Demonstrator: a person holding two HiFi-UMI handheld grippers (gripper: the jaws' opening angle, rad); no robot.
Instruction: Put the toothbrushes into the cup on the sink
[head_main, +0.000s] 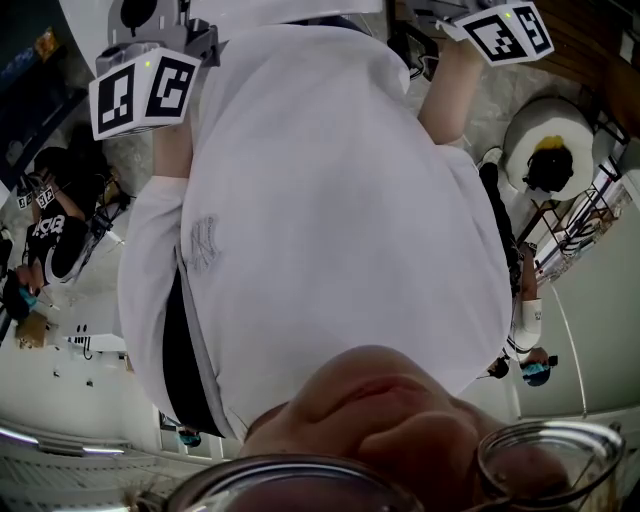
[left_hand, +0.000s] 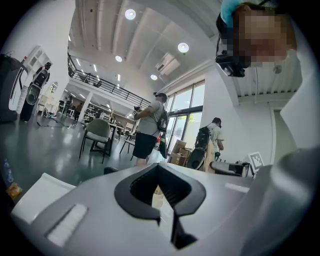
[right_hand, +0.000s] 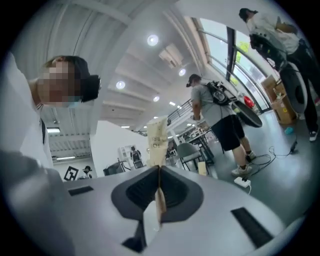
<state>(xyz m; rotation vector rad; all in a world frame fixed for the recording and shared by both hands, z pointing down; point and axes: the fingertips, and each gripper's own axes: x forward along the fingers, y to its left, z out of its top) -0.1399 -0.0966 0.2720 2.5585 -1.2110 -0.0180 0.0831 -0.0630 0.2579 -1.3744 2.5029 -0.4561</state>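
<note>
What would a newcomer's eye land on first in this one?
The head view is filled by the person's white shirt, with no sink or cup in sight. In the right gripper view, the right hand-held gripper is shut on a flat tan printed strip, in front of a standing person with a backpack.

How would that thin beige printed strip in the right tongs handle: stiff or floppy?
The beige strip juts straight out of the shut right tongs without drooping, so it is probably fairly stiff, like card. Edge-on it looks very thin, so it is likely light and easily creased.
</note>
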